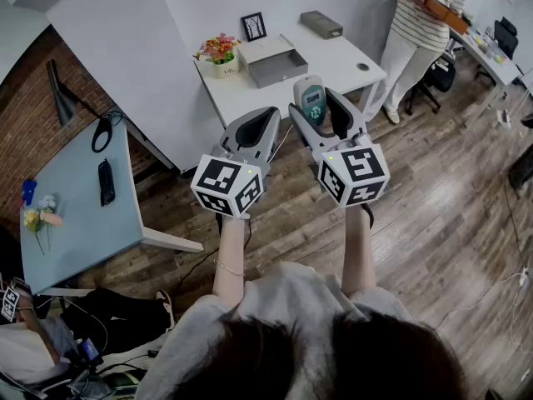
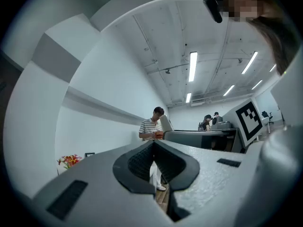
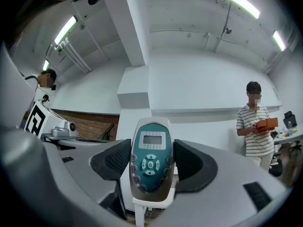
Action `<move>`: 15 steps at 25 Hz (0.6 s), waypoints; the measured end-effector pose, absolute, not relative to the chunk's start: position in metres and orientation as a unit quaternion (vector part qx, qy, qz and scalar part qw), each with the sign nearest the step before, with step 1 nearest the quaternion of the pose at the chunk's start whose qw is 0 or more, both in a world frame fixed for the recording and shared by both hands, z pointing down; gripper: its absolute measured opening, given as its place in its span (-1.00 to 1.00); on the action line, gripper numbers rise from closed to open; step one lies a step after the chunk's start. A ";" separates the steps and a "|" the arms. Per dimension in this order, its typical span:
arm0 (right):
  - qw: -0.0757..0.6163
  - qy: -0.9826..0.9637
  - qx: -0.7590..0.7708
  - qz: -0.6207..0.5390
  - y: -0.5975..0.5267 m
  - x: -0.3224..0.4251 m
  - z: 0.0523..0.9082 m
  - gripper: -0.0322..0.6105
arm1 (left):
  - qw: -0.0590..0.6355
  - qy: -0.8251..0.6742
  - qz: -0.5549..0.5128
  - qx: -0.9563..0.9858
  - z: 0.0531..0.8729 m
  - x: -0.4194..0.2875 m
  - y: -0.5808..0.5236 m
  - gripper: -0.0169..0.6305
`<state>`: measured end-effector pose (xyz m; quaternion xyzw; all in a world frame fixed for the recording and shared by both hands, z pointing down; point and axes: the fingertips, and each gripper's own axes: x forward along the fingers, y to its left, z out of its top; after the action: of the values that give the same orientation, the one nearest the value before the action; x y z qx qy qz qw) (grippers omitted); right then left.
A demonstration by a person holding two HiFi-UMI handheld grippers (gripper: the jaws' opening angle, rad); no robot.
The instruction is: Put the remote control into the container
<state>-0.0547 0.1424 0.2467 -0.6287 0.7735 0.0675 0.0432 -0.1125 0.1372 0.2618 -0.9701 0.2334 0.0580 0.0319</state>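
Head view: only the top of the remote control (image 1: 312, 100) shows; the rest is hidden btw the right gripper (image 3: 150, 163) jaws. Right gripper view: white shell, teal face, small LCD, round btns. The pads clamp its sides and hold it upright in the air, apart from the container (image 1: 275, 61) on the white table (image 1: 333, 61), a grey box w/ lid prob. open. Left gripper (image 2: 154, 164): jaws closed together, nothing in them.

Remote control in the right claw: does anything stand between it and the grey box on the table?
Nothing visible does. The right gripper holds the remote control in the air; the grey box lies open on the table beyond, with flowers beside it, not in front.
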 end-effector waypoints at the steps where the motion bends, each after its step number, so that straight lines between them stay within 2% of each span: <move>1: 0.044 0.774 -0.628 0.068 0.144 -0.054 0.247 -0.01 | 0.032 0.234 0.058 -0.970 0.262 -0.111 0.139 -0.94; 15: 0.038 0.782 -0.619 0.063 0.152 -0.036 0.252 -0.01 | 0.028 0.245 0.056 -0.967 0.265 -0.094 0.148 -0.94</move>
<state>-0.0359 0.1516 0.2519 -0.6187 0.7822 0.0631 0.0376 -0.0940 0.1476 0.2647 -0.9674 0.2453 0.0559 0.0284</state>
